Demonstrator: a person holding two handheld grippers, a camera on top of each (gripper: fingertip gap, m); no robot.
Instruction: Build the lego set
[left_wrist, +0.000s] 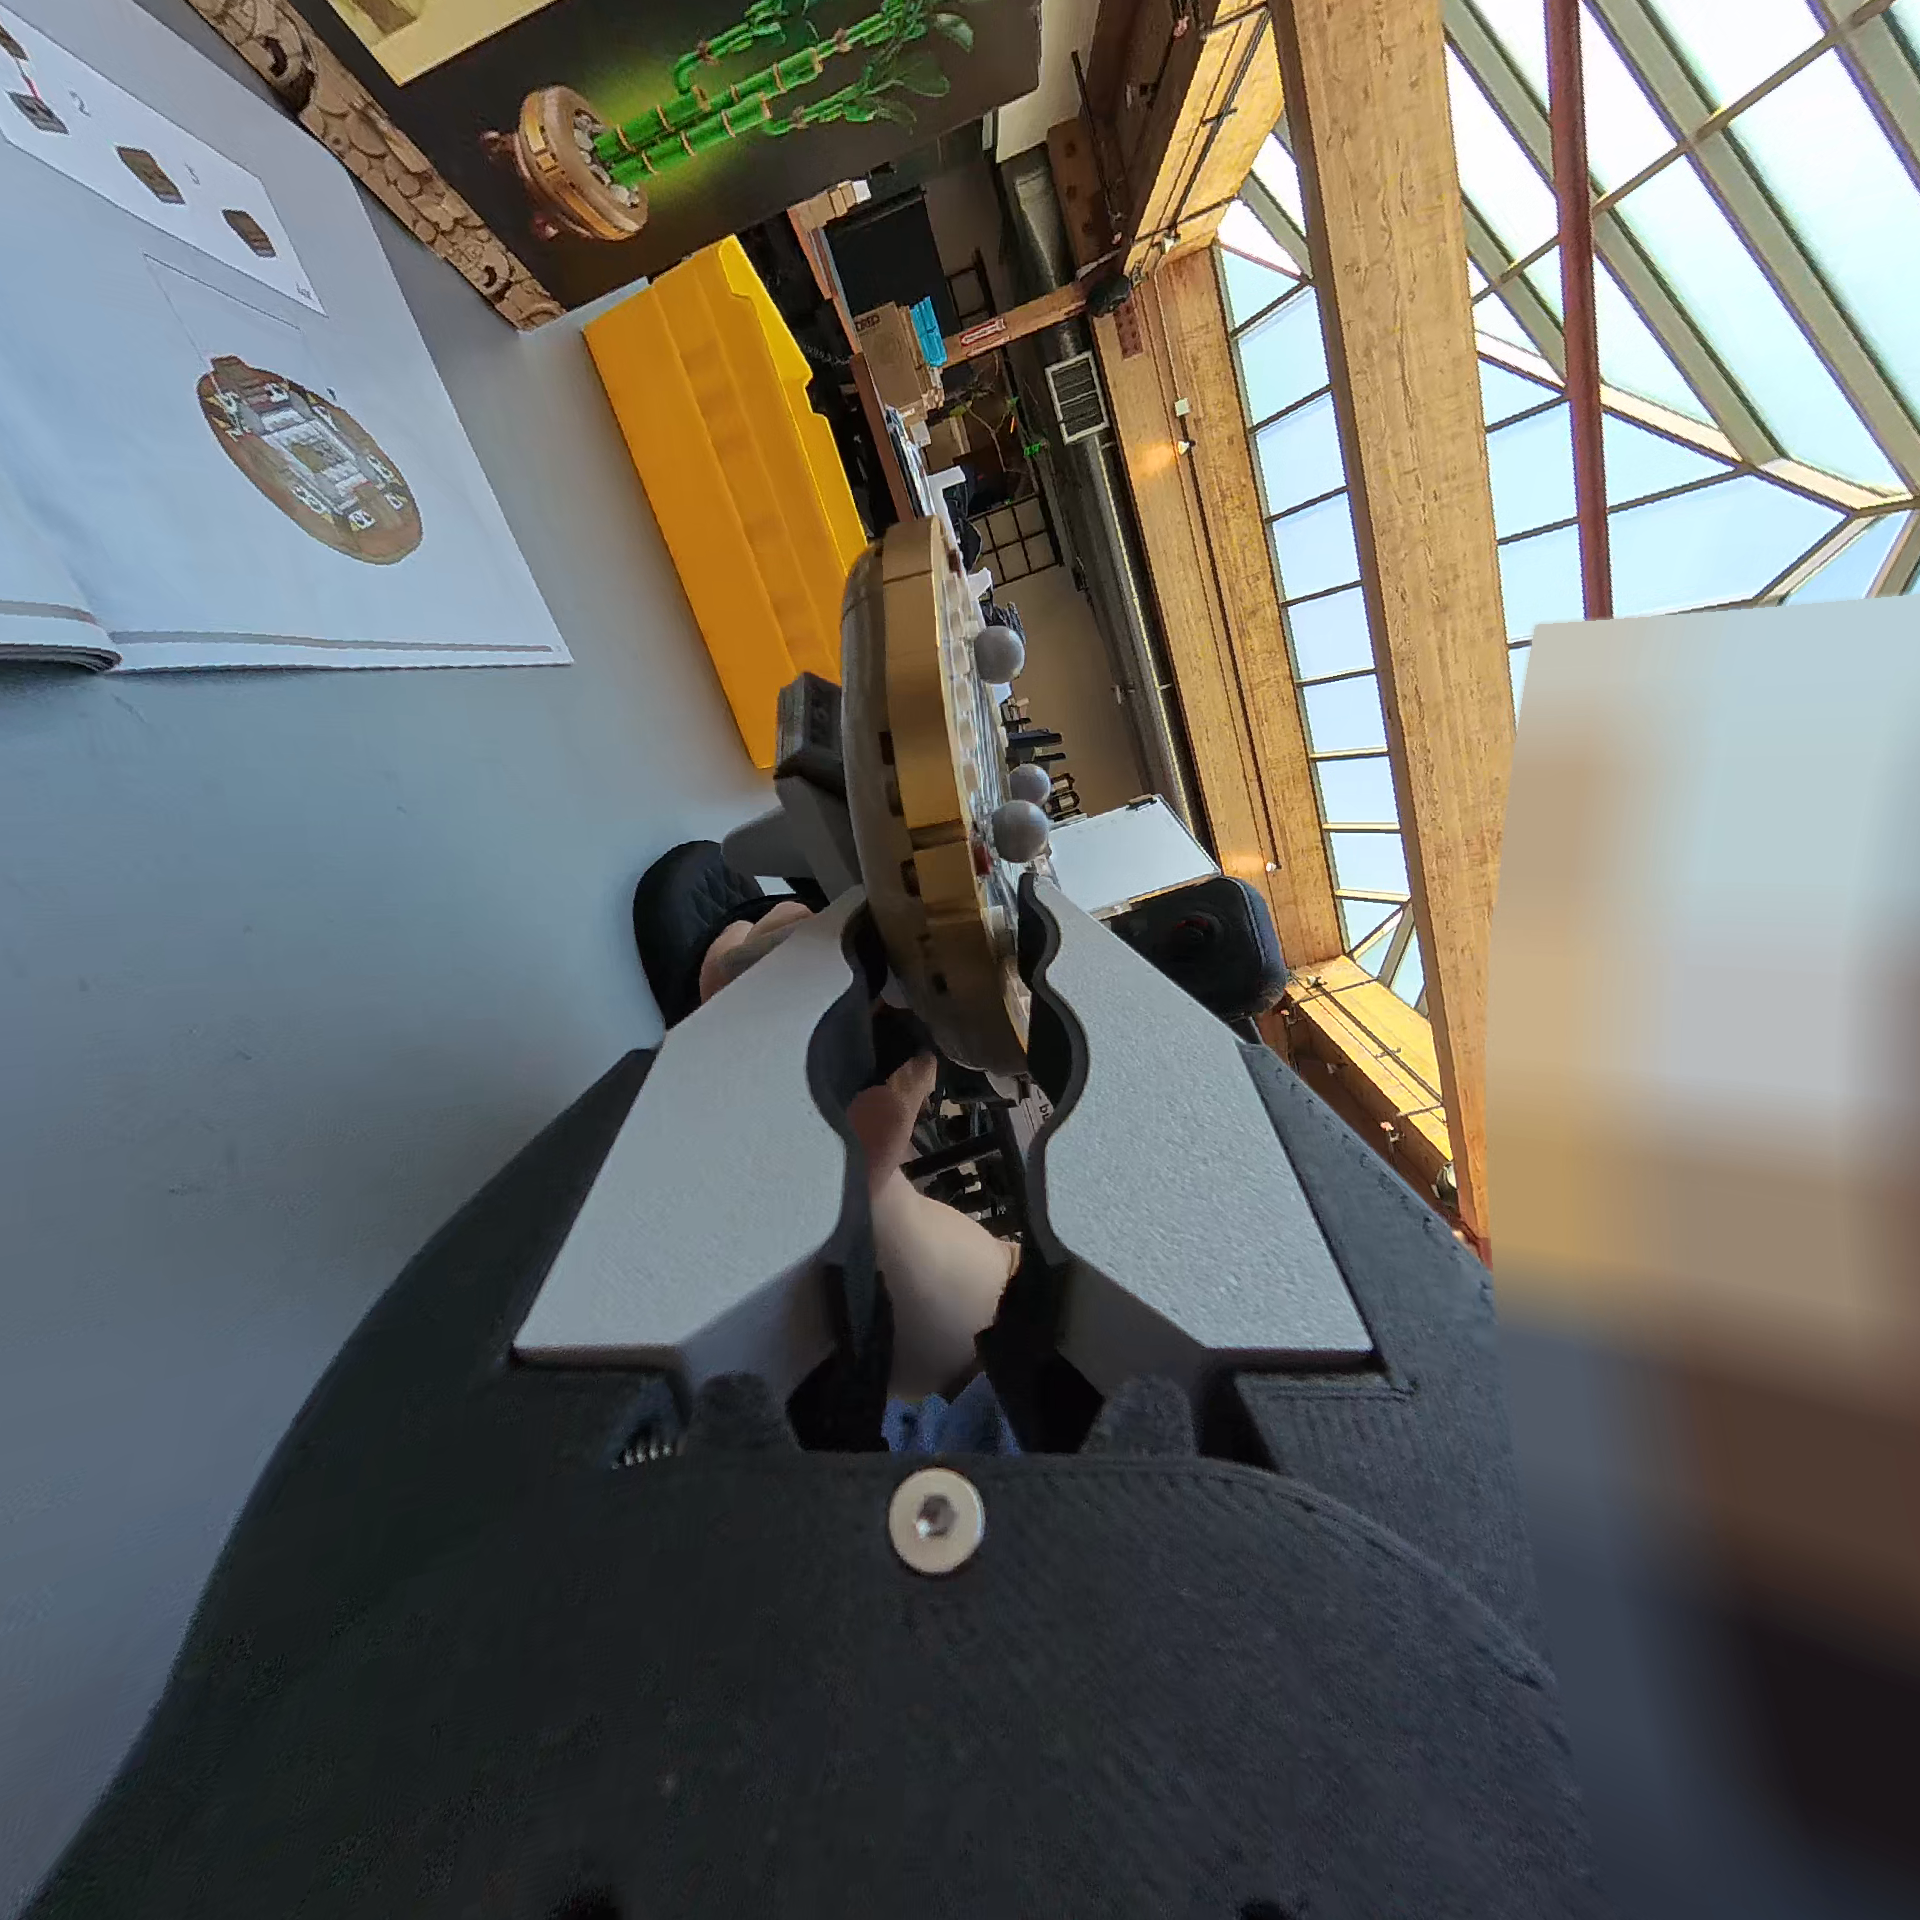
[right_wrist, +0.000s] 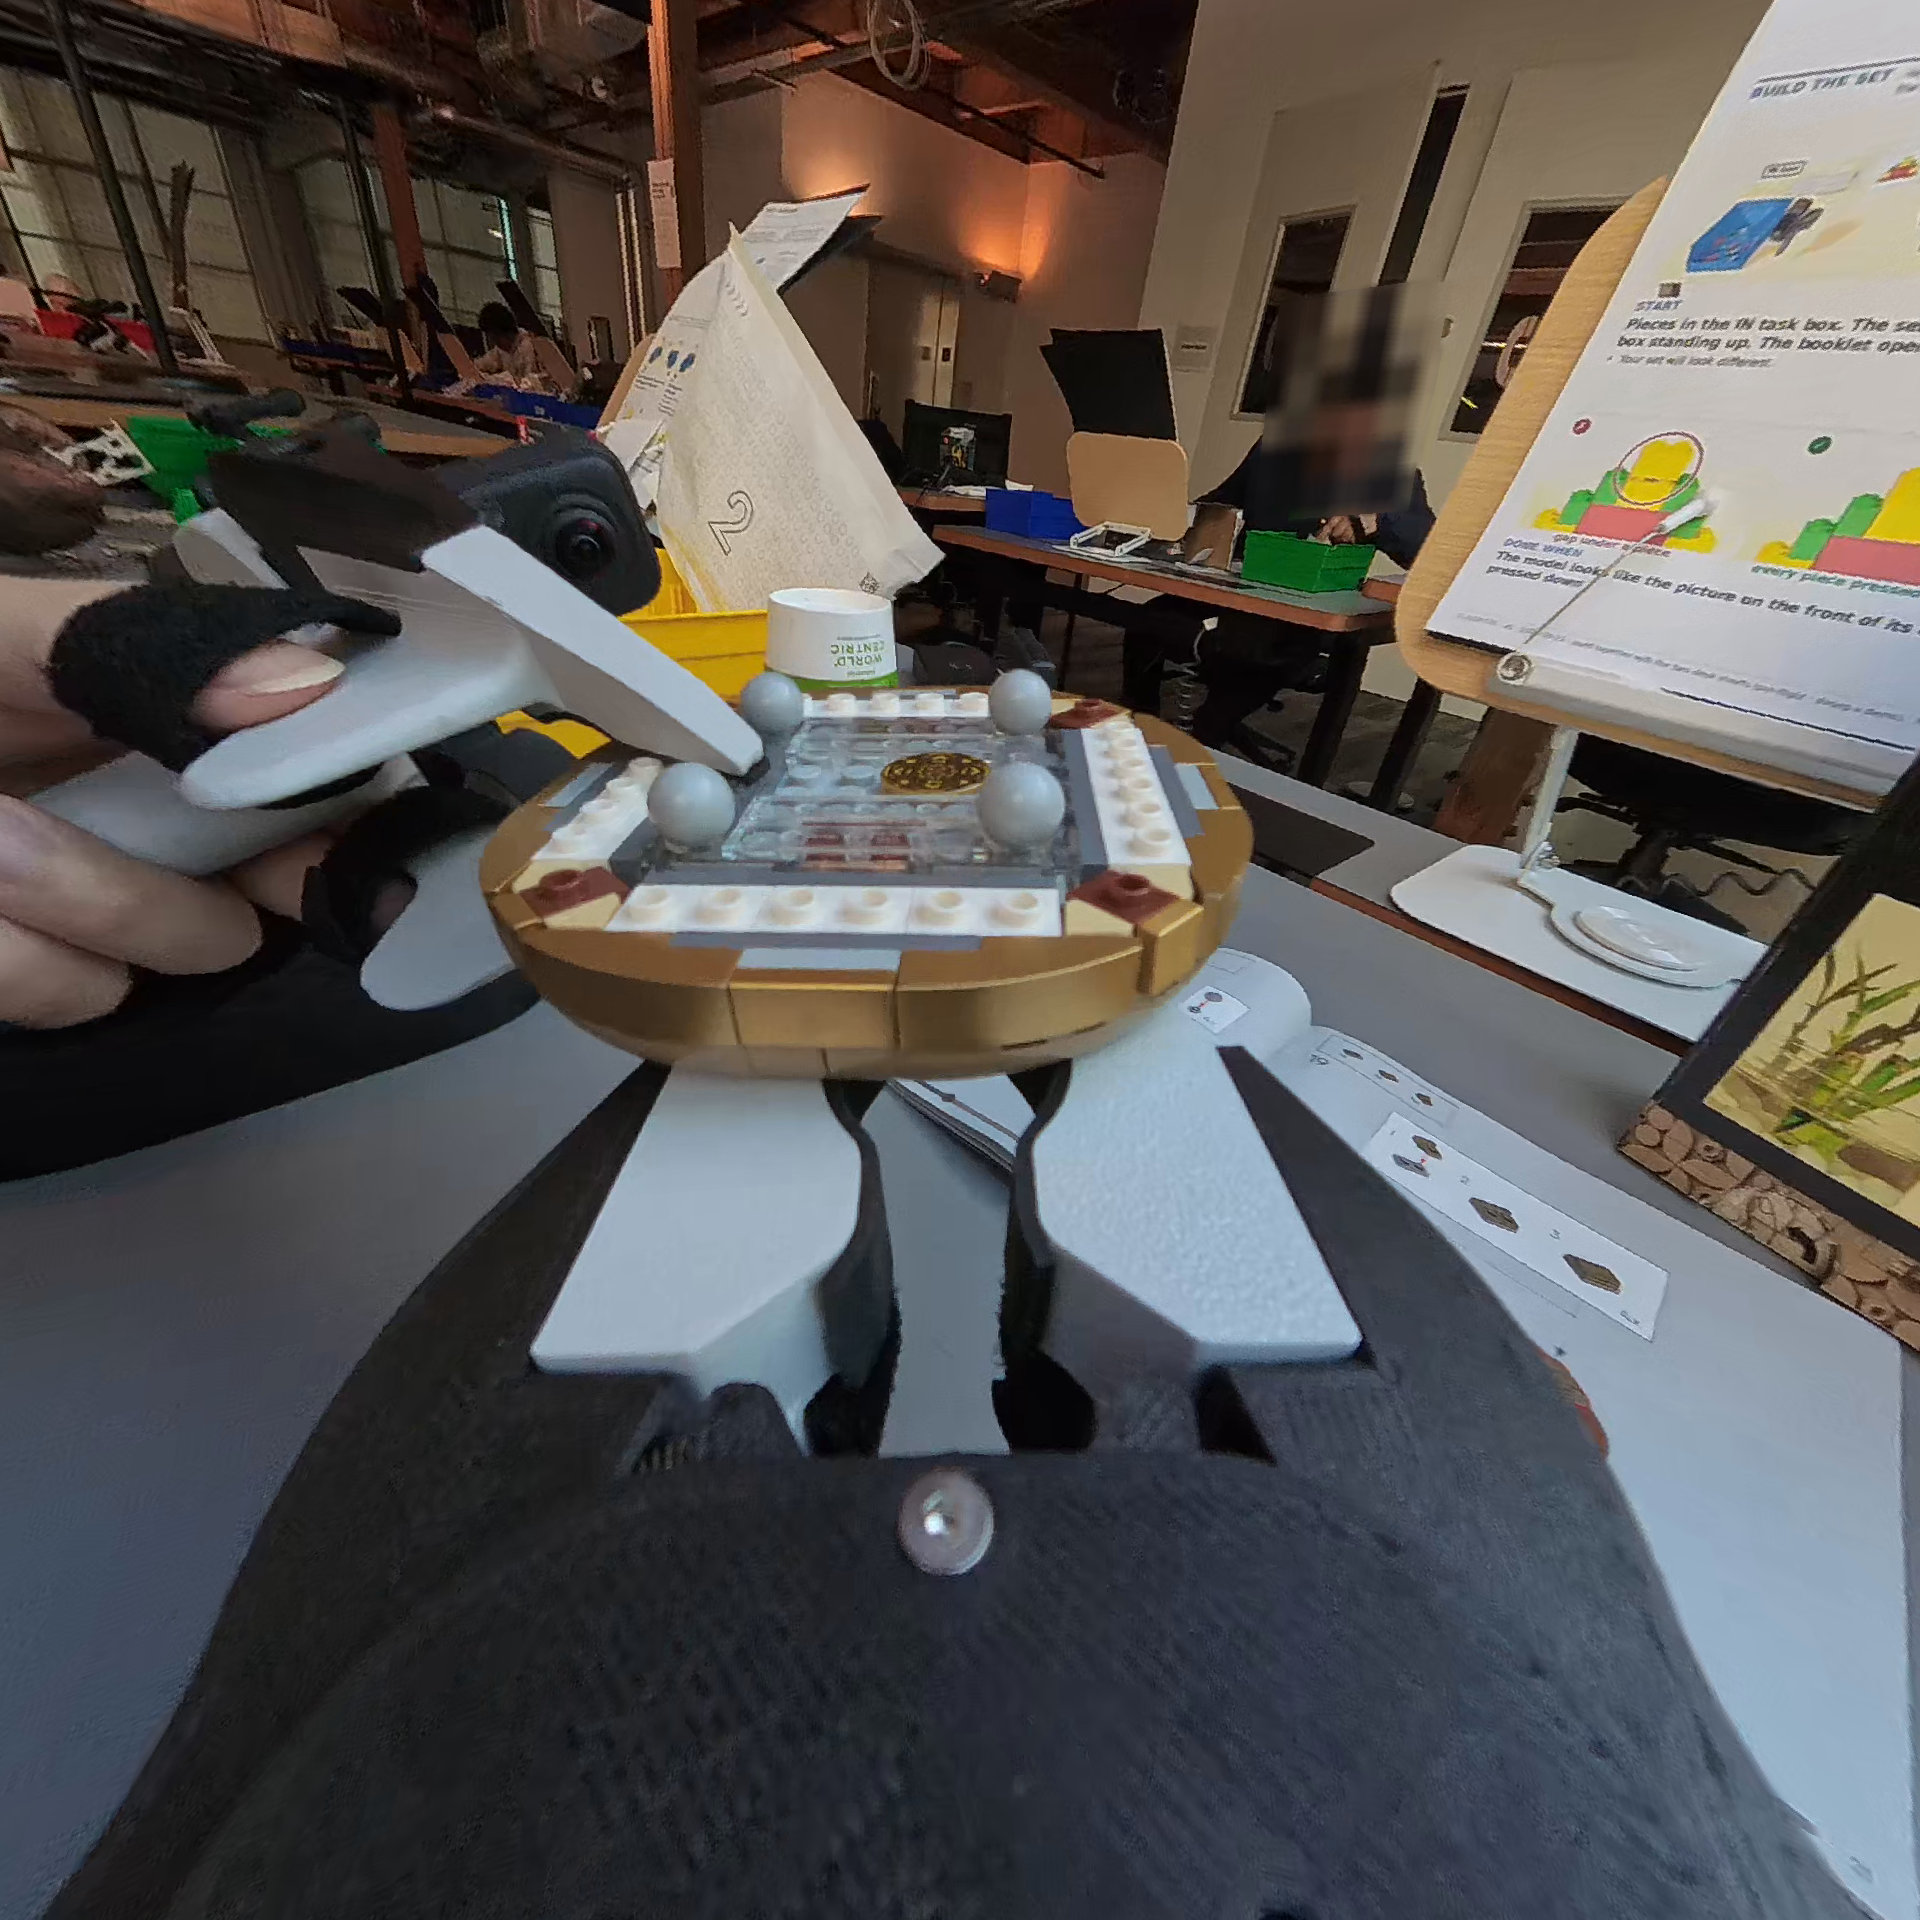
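The round gold Lego base (right_wrist: 821, 1003) is held in the air over the grey table. Its top carries white plates, clear plates, a gold round tile (right_wrist: 935, 774) and several grey balls (right_wrist: 690, 802). My left gripper (left_wrist: 940, 909) is shut on the base's edge (left_wrist: 904, 727), one finger on top and one beneath. In the right wrist view its upper finger (right_wrist: 582, 644) rests on the base's top left. My right gripper (right_wrist: 951, 1081) is just under the base, its fingers a little apart and their tips hidden. It shows behind the base in the left wrist view (left_wrist: 805, 748).
An open instruction booklet (left_wrist: 260, 468) lies on the table (right_wrist: 208, 1299). A yellow bin (left_wrist: 727, 436), the set's box with a bamboo picture (right_wrist: 1818, 1091), a white cup (right_wrist: 831, 634), a paper bag (right_wrist: 769, 468) and a stand with a sheet (right_wrist: 1714, 416) surround the base.
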